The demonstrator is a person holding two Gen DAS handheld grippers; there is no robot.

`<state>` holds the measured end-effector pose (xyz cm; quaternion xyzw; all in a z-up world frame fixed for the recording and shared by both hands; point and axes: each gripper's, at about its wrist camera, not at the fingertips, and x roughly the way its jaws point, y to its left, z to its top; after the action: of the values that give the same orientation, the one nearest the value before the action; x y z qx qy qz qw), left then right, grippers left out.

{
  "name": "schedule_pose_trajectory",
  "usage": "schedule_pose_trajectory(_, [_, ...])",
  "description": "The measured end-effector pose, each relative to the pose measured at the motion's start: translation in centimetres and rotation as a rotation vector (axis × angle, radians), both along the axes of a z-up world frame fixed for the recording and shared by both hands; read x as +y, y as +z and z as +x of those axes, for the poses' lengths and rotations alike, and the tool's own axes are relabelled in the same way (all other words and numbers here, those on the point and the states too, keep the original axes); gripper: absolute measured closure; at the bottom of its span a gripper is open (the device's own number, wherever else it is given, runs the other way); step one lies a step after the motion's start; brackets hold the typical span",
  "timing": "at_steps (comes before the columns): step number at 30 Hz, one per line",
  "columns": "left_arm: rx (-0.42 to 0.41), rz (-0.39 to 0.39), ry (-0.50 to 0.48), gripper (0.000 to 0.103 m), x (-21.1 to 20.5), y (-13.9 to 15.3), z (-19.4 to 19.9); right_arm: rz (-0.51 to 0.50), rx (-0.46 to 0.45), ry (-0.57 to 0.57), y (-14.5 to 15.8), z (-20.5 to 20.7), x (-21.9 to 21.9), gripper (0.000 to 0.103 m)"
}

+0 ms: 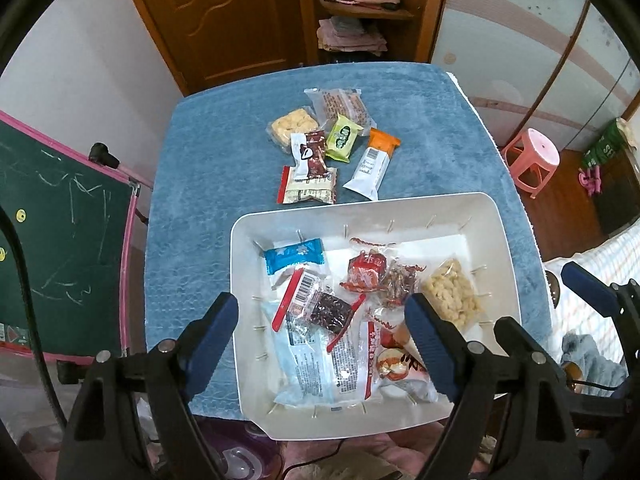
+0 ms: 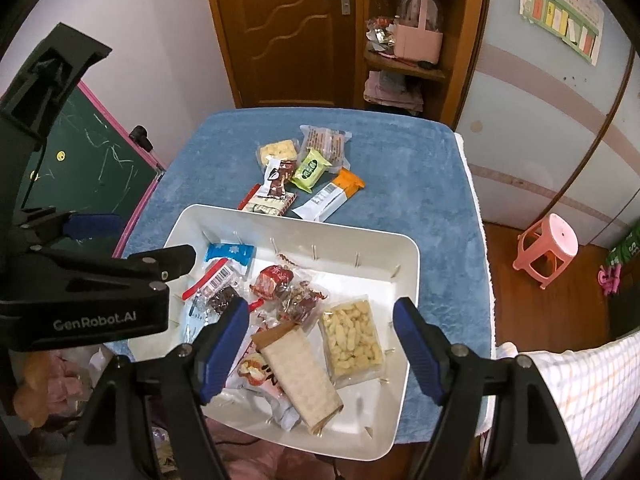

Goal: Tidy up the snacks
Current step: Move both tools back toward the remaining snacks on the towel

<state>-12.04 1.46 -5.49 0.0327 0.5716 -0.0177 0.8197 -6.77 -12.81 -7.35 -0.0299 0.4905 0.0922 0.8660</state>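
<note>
Blue-towelled tabletop [image 1: 208, 168] set in a bedroom, wooden door [image 1: 224, 20] behind.

Far left: green chalkboard [image 1: 68, 216] with pink frame, leaning beside the tabletop.

Centre of tabletop, beyond the tray: loose pile of snacks. Left to right: pale puffed bar [image 1: 291, 126], dark red packet [image 1: 310, 152] lying on a red-and-cream packet [image 1: 307, 188], green packet [image 1: 342, 137] leaning on a clear-wrapped brown cake [image 1: 340, 106], orange-and-white bar [image 1: 372, 166] just beside the tray's far rim.

Near edge of tabletop: white tray [image 1: 496, 216], overhanging the front edge. Contents, left to right: blue-and-white packet [image 1: 294, 257], red-edged barcode packet [image 1: 308, 300] atop a light blue pouch [image 1: 304, 364], red candy packet [image 1: 366, 274], clear bag of red pieces [image 1: 400, 286], puffed-corn pack [image 1: 454, 296] against the right wall. Tan wafer bar [image 2: 298, 376] lying diagonally at the tray's near side, resting on a white-and-red wrapper [image 2: 256, 374].

Left tongs [image 1: 320, 344]: released, blue pads spread wide above the left half of the tray, nothing between them touched.

Right tongs [image 2: 320, 344]: released, pads spread either side of the wafer bar and puffed-corn pack, clear of both.

Far right: pink stool [image 2: 548, 248] on wooden floor, checked bedding [image 2: 580, 392] nearer.
</note>
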Motion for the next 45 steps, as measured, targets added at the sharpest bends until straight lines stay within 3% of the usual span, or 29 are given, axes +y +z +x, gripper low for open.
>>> schedule_pose_trajectory(25, [-0.072, 0.012, -0.002, 0.018, 1.1, 1.0, 0.7, -0.009, -0.038, 0.016, 0.4, 1.3, 1.2, 0.028])
schedule_pose_trajectory(45, [-0.173, -0.007, 0.014, 0.018, 3.1, 3.2, 6.7, 0.021, -0.054, -0.038, 1.3, 7.0, 1.7, 0.028])
